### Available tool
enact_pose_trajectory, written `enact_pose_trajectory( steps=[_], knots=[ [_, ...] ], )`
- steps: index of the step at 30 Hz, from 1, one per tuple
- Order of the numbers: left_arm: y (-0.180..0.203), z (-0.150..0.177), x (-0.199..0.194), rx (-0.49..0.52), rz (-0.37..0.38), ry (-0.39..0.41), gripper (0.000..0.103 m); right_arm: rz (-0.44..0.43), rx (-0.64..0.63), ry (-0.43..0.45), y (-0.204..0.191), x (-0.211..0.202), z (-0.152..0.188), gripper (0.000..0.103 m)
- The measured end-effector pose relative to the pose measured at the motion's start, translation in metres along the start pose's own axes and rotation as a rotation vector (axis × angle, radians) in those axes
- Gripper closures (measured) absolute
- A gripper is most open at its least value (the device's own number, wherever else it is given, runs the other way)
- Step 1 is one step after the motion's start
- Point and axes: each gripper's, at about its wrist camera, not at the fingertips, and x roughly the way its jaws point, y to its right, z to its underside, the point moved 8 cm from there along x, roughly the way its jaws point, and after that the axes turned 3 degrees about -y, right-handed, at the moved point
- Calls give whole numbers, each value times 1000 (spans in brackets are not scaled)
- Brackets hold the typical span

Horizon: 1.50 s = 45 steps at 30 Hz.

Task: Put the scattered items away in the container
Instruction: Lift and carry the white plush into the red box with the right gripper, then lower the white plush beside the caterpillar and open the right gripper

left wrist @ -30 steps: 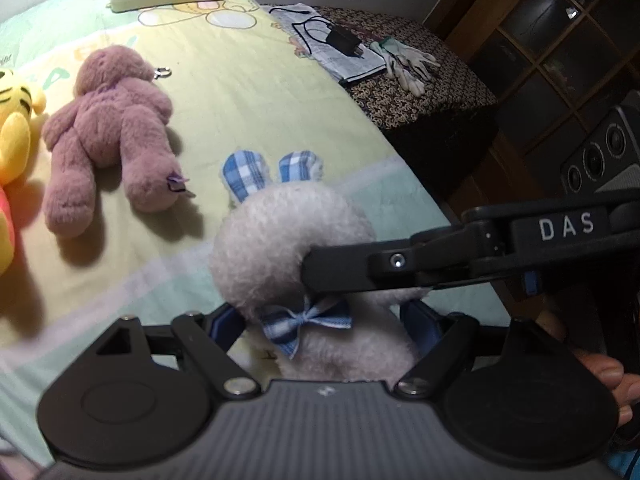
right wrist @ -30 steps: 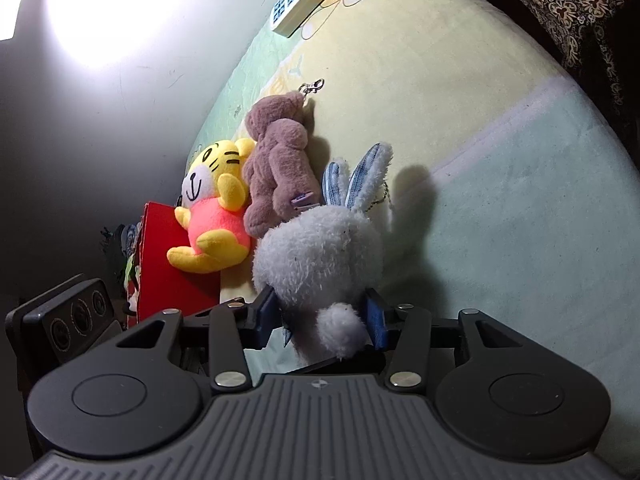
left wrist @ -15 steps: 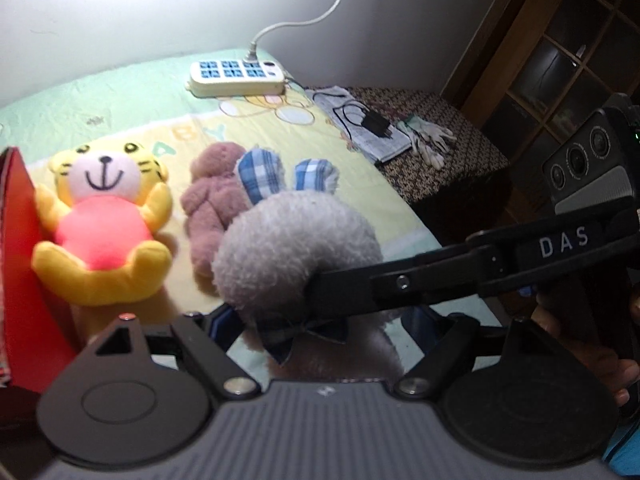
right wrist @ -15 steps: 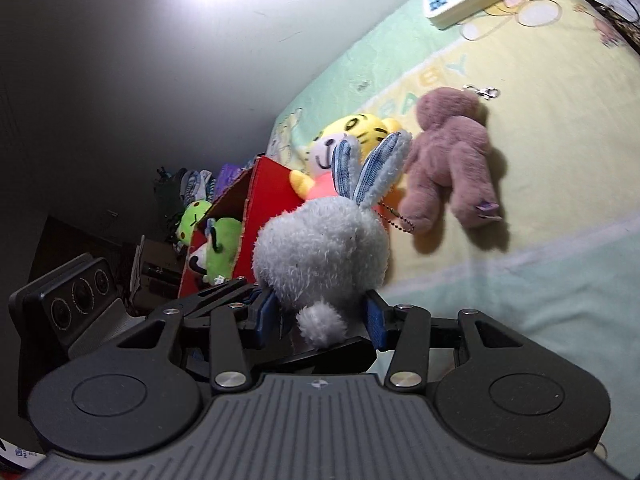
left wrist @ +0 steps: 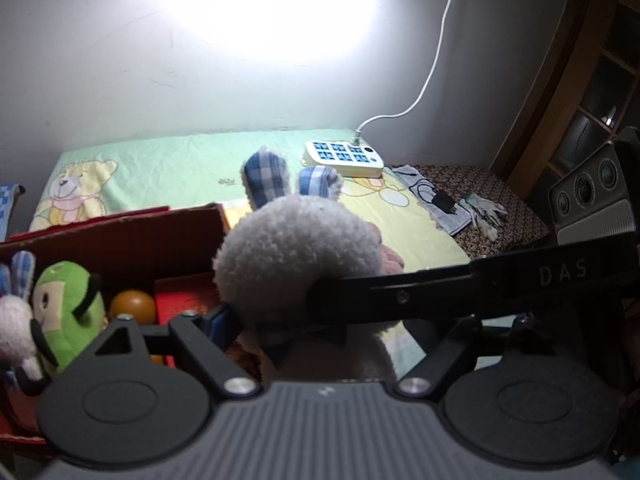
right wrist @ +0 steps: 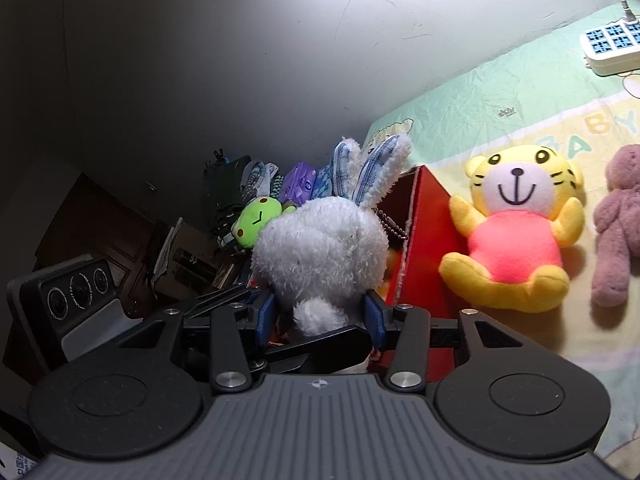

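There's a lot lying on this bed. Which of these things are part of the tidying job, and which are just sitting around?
Part of the job:
white rabbit plush, held by both grippers
red box
yellow tiger plush
brown bear plush
green plush, already inside the box

Just lying about:
power strip
black charger
gloves

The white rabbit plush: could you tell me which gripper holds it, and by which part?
Both: the right gripper and left gripper clamp the white rabbit plush around its lower body.

Both claws (left wrist: 320, 320) (right wrist: 320, 316) clamped (crossed).
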Motion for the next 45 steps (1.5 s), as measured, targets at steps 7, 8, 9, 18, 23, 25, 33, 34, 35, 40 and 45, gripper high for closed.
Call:
enact_pose_trajectory(
  steps=[7,8,9,18,23,25,33,34,35,40,45],
  knots=[
    [-57,3,13,-59,0,-28,18,54,-27,2,-9,53,-3,56],
    [-63,5,17,-71,4,-38,18,67,-27,0,-8,59,-3,57],
    [-69,7,20,-77,7,-46,18,80,-24,-2,-6,66,-4,57],
    [-101,13,49,-64,-20,-96,15,204,-71,-45,0,106,-6,59],
    [-109,13,49,-49,-25,-117,17,308,-145,-76,-6,124,-10,58],
    [-108,16,48,-36,-21,-123,17,367,-183,-102,-6,131,-8,58],
    [-115,22,29,-28,-34,-88,6,322,-148,-183,-11,151,0,63],
    [-117,23,30,-32,-40,-90,6,334,-154,-185,-10,156,0,63],
    [-119,23,31,-35,-47,-91,10,335,-147,-191,-7,160,1,62],
    [-123,25,36,-31,-56,-102,14,332,-112,-238,5,170,5,56],
    [-124,23,39,-51,-30,-106,10,353,-134,-181,-3,148,-4,51]
  ],
)
